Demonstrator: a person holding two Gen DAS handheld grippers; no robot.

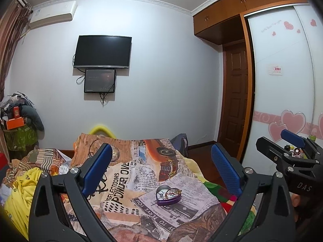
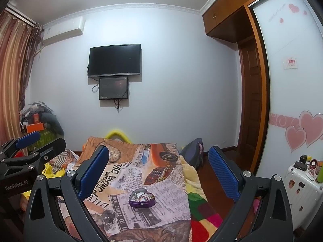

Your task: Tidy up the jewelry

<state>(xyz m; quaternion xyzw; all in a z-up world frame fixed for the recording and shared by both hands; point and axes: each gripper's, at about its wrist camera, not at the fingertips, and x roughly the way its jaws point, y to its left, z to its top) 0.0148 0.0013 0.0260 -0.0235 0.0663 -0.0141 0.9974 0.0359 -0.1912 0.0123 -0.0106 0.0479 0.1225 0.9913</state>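
Observation:
A purple heart-shaped tin lies lidless on the newspaper-print blanket, with a tangle of chains and beads inside. My left gripper is held above and short of it, blue pads wide apart with nothing between them. In the right wrist view the same tin sits ahead of my right gripper, which is also open and holds nothing. Each gripper shows in the other's view: the right gripper at the right edge, the left gripper at the left edge. Neither touches the tin.
Crumpled yellow clothing lies at the bed's left. A dark backpack leans at the bed's far right corner, beside brown floor. A white suitcase topped with small items stands by the heart-decorated wardrobe door. A TV hangs on the far wall.

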